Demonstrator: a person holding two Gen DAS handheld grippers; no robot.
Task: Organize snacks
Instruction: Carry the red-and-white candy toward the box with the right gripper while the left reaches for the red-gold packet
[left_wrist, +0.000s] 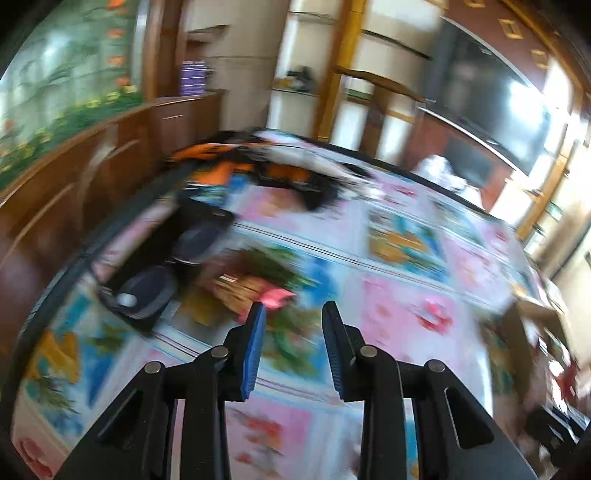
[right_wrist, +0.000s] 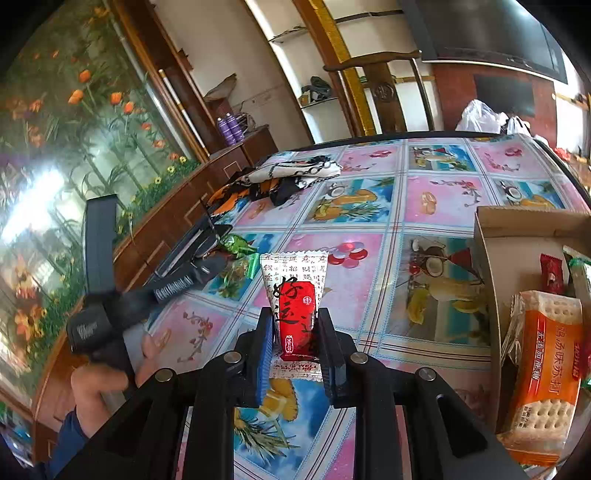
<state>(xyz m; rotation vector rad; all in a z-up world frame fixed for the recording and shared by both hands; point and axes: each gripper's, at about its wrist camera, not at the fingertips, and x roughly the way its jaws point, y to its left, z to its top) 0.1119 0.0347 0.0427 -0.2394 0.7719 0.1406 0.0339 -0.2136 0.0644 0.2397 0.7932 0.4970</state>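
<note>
Crinkly red-and-white candy wrapper (right_wrist: 295, 306) risking slipping from the right gripper (right_wrist: 295, 354) pinching it before reaching the cardboard box (right_wrist: 491, 295), left gripper (left_wrist: 293, 347) hanging spread.

Snack packet (right_wrist: 295, 310): white wrapper with black script and a red centre panel, crimped ends, upright, clamped between the fingers of the right gripper (right_wrist: 295, 332).
Green-wrapped candies (right_wrist: 242, 251): two, lying on the table ahead and left of that gripper.
Cardboard box (right_wrist: 491, 251): open, to its right.
Orange cracker pack (right_wrist: 543, 373): inside the box.
Small red packet (right_wrist: 551, 274): inside the box, beyond the crackers.
</note>
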